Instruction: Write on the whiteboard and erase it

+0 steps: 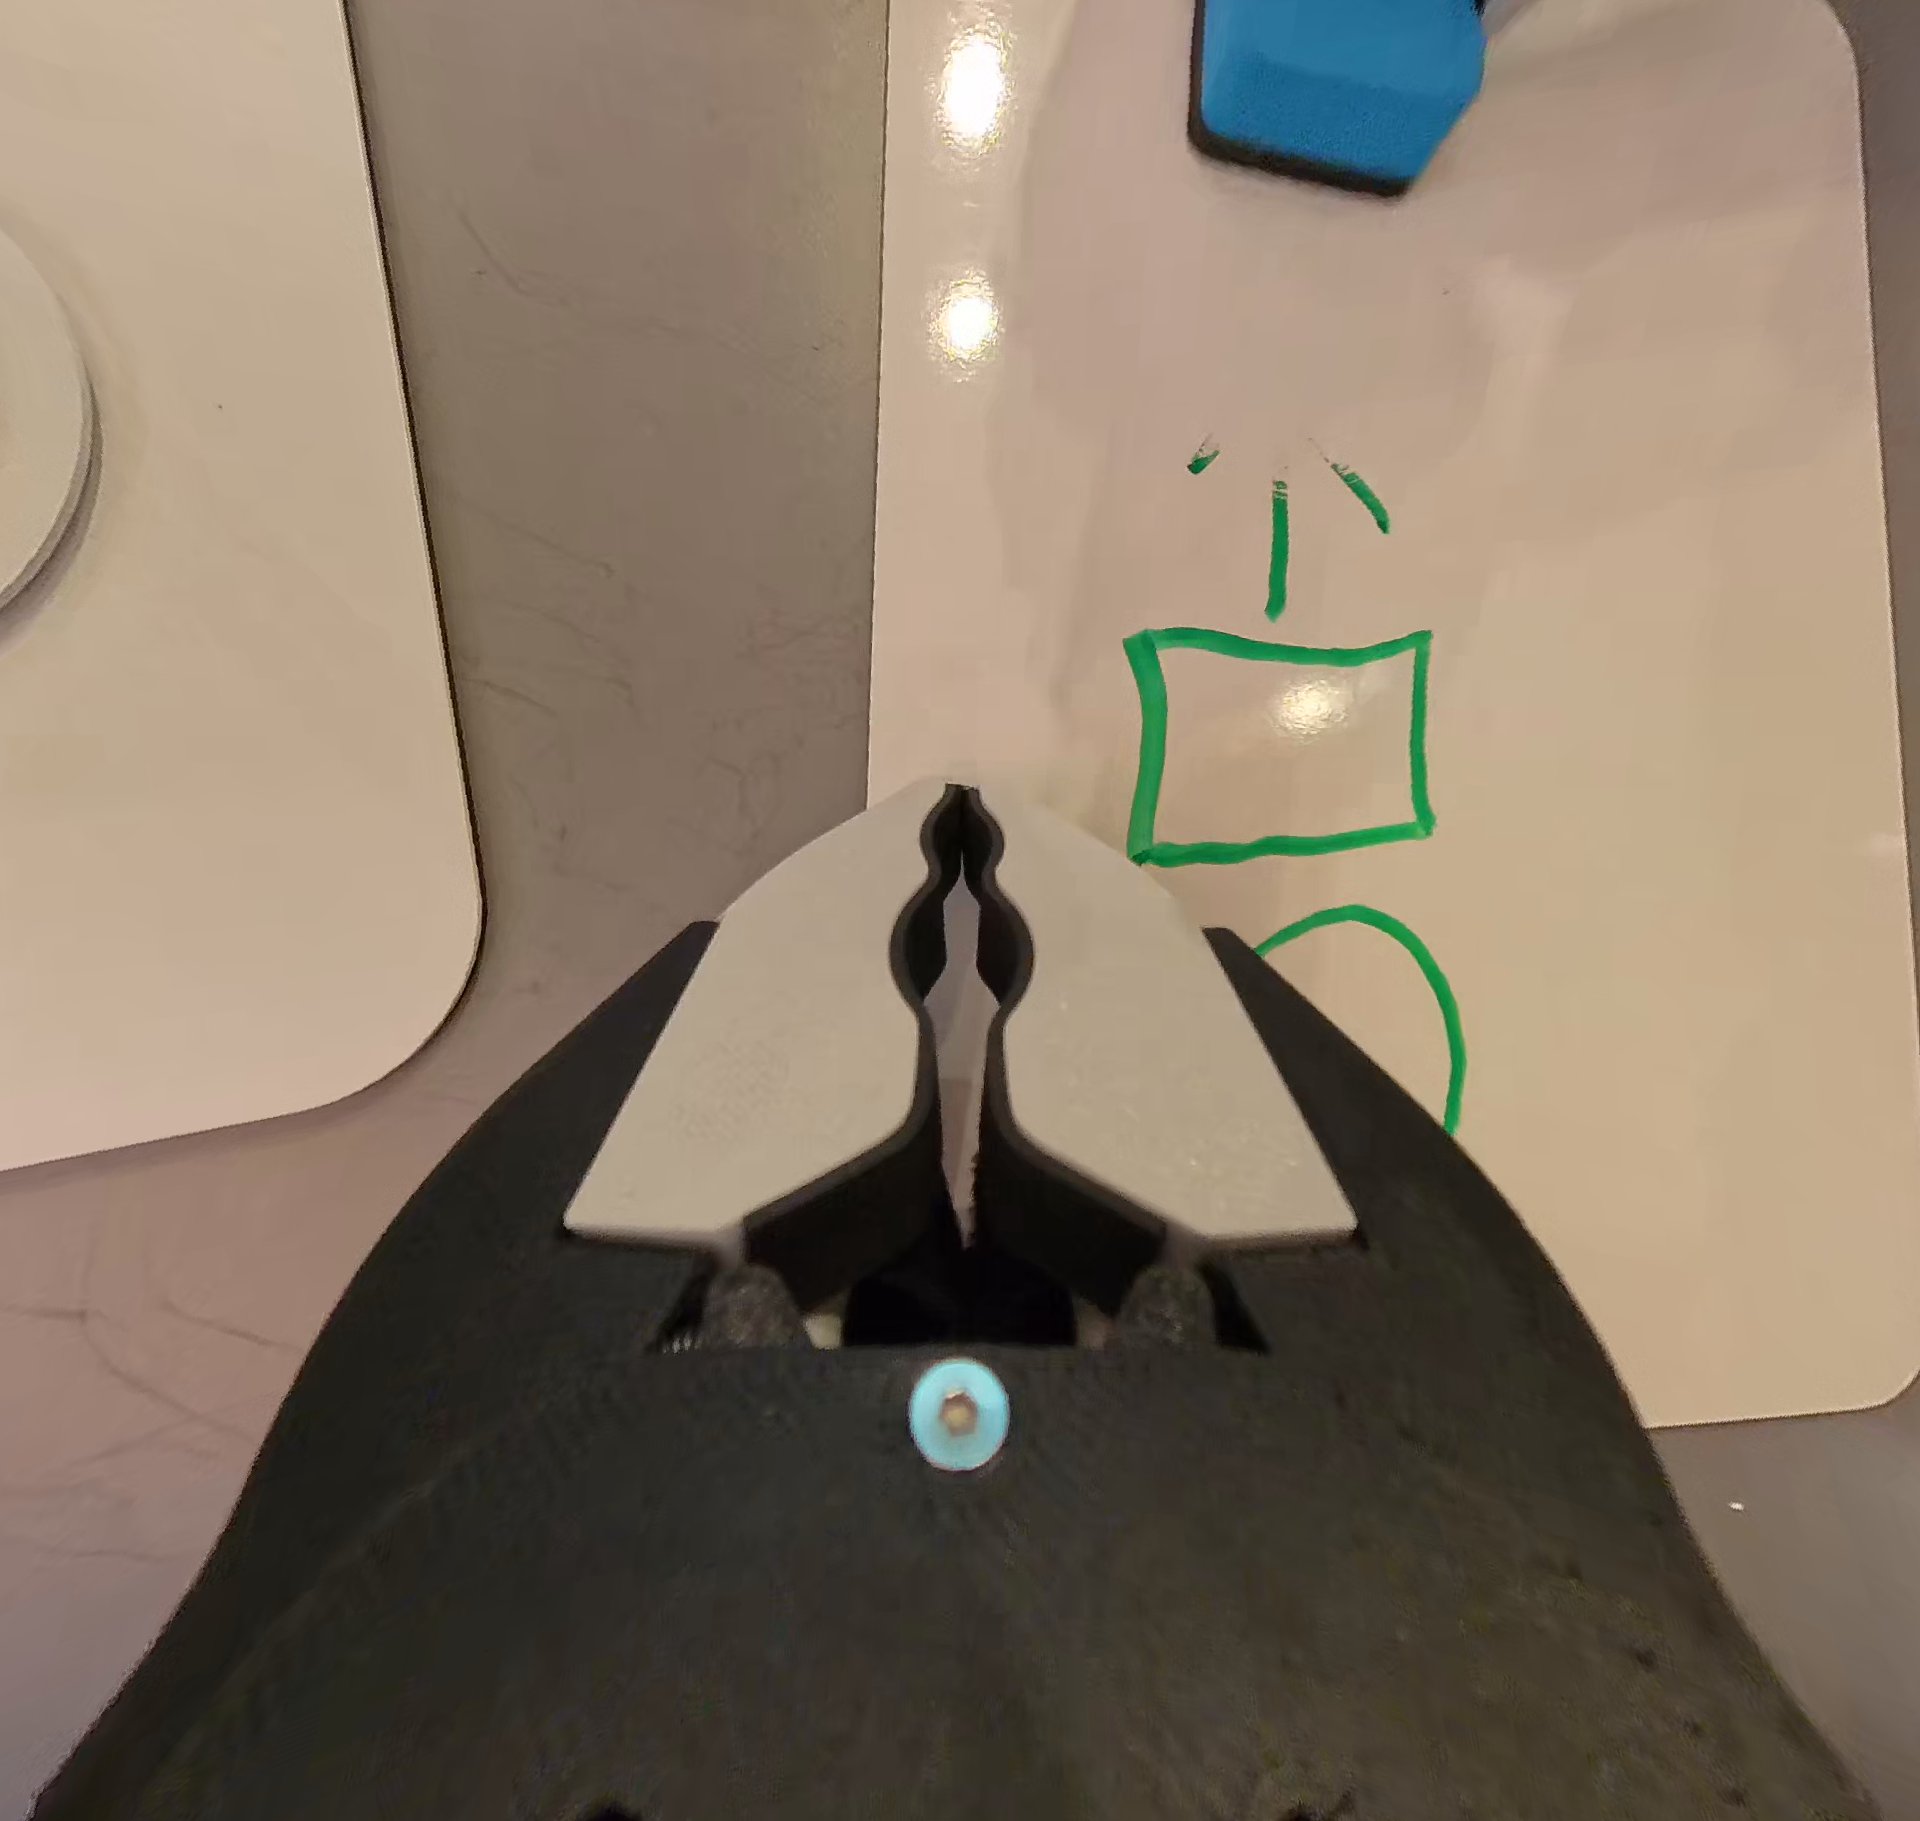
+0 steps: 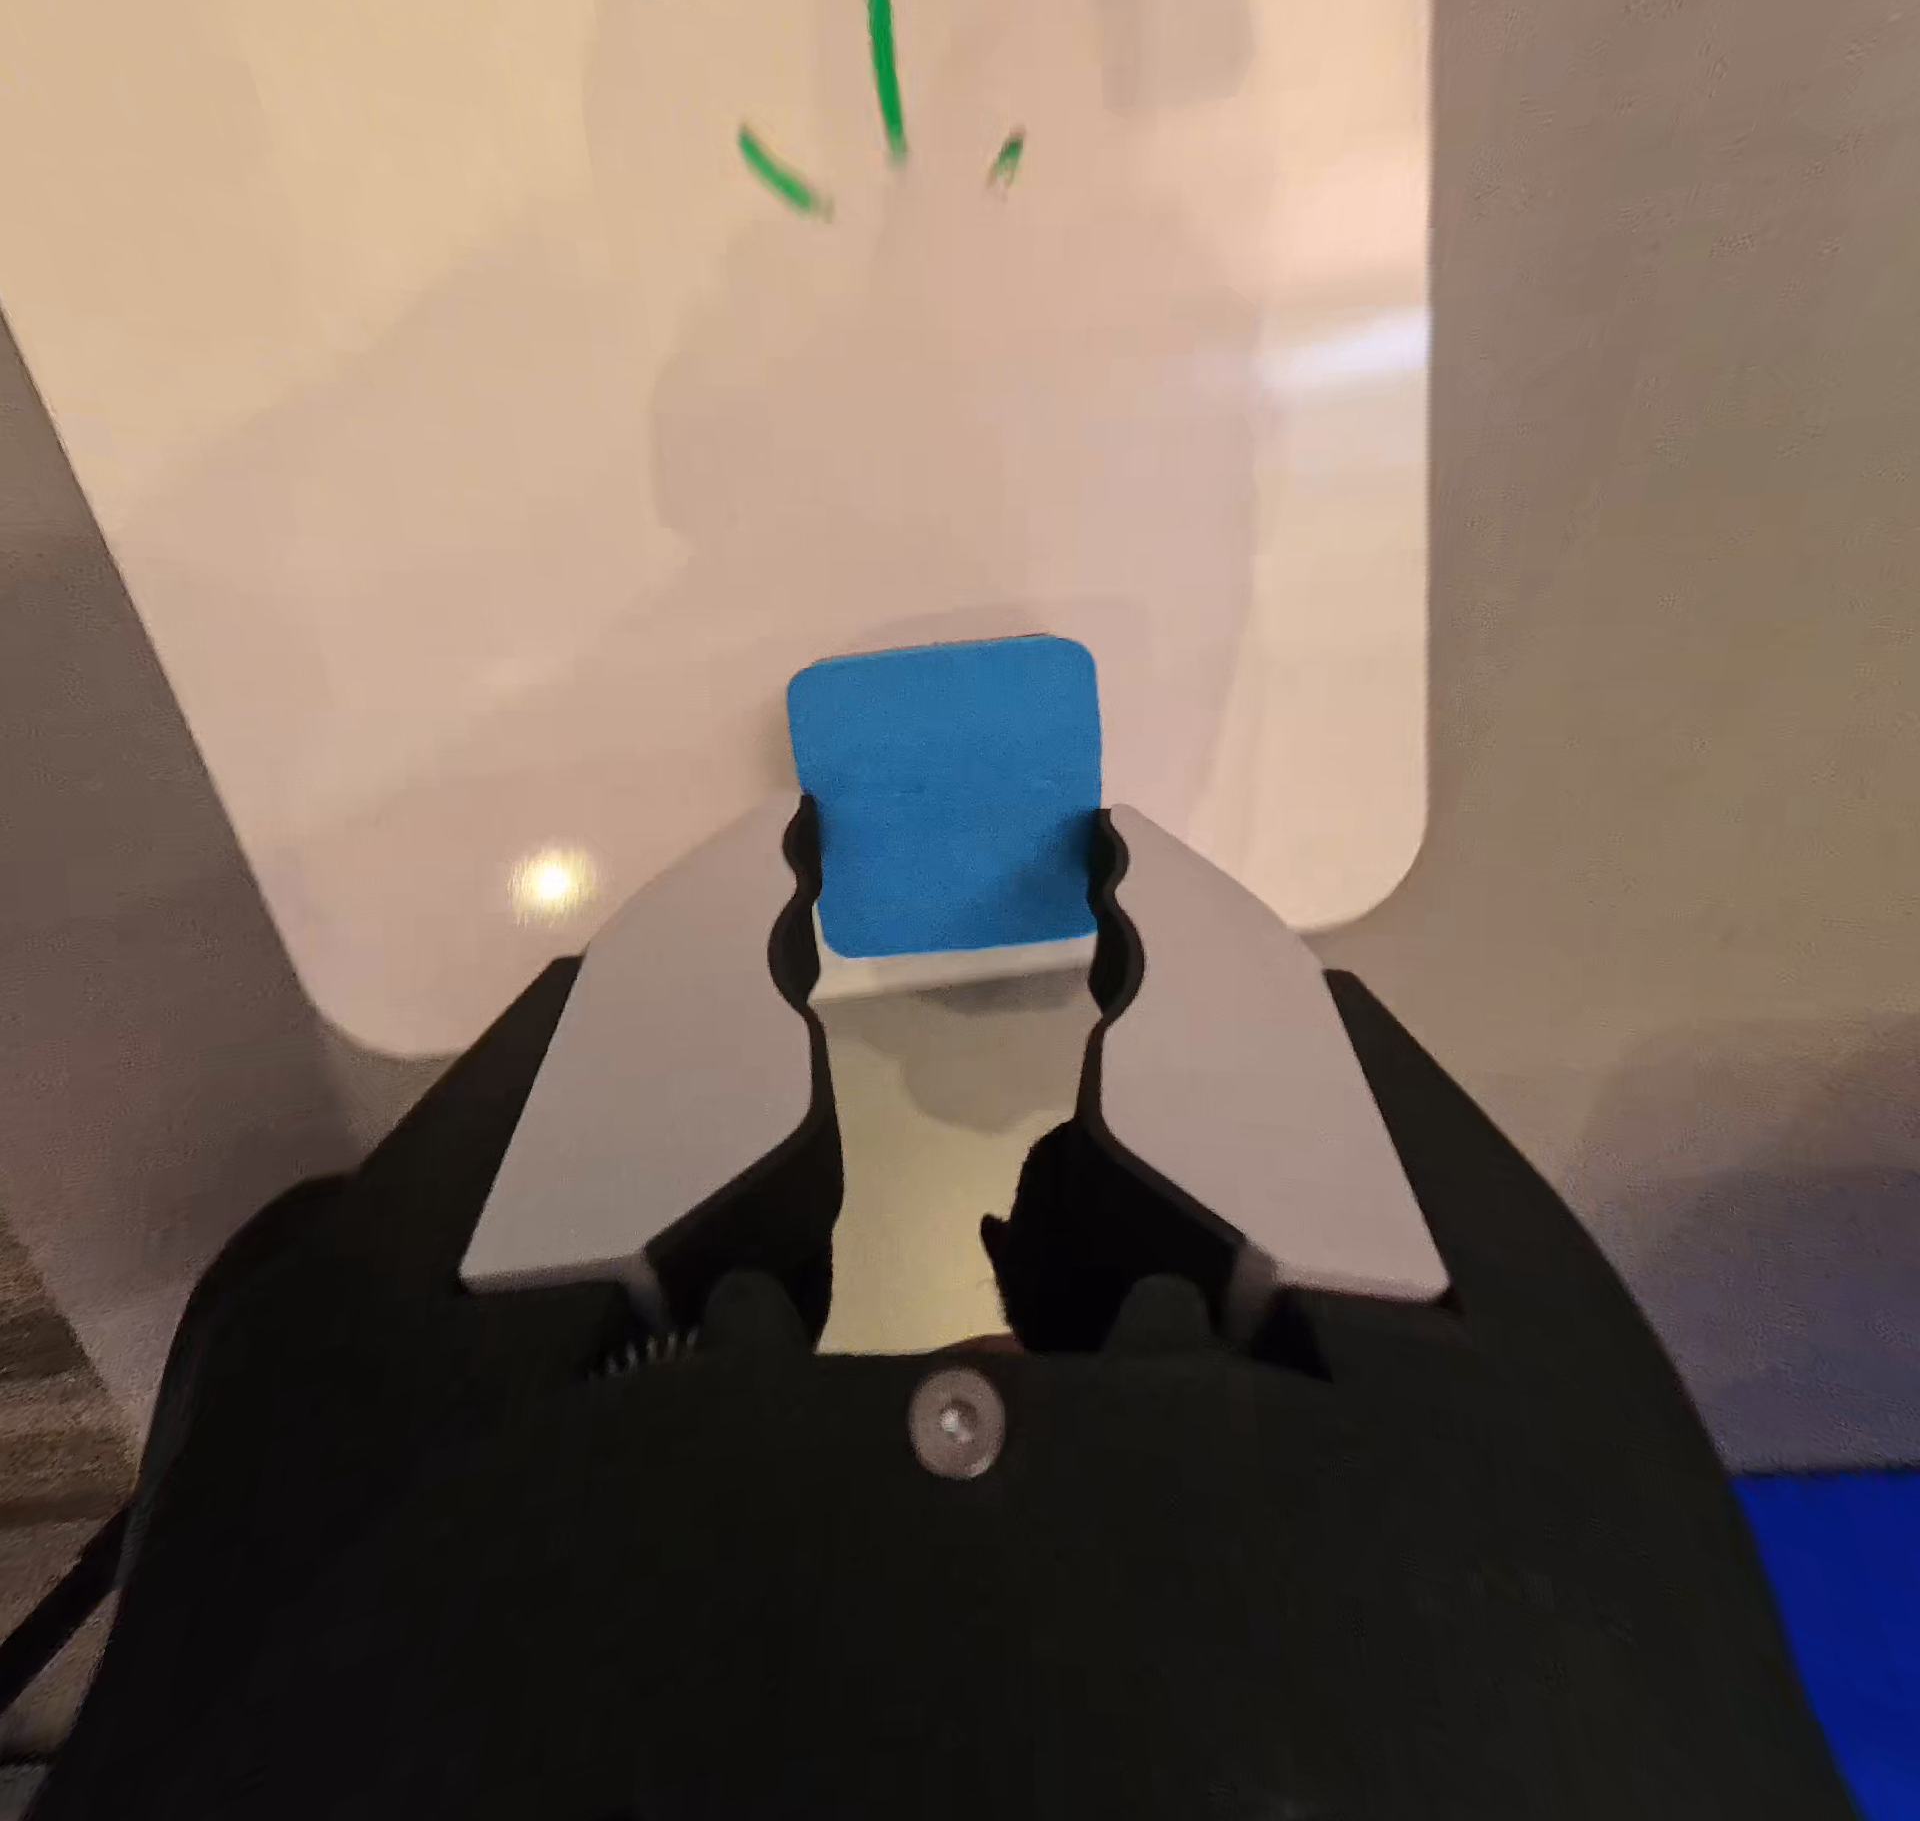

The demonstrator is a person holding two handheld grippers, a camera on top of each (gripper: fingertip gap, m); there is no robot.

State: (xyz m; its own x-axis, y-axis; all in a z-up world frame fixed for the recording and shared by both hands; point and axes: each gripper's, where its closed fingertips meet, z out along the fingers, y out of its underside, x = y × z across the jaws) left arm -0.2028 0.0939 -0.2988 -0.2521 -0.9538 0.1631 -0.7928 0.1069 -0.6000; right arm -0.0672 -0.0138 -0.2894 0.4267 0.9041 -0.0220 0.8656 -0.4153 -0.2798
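**Jaws clamp the eraser as green marks wait ahead**

My right jaws (image 2: 951,836) hold the blue eraser (image 2: 940,795), pads pressed on both its sides, its felt face down on the whiteboard (image 2: 416,421). The remaining green strokes (image 2: 883,46) lie straight ahead of these jaws, well apart, their longest line running away from me. My left jaws (image 1: 958,800) rest closed and empty, just beside the green rectangle (image 1: 1283,743).

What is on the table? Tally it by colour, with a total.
Blue: 1, the eraser clamped in the right gripper.
White: 2, the whiteboard with green drawing and a second board beside it.
Total: 3.
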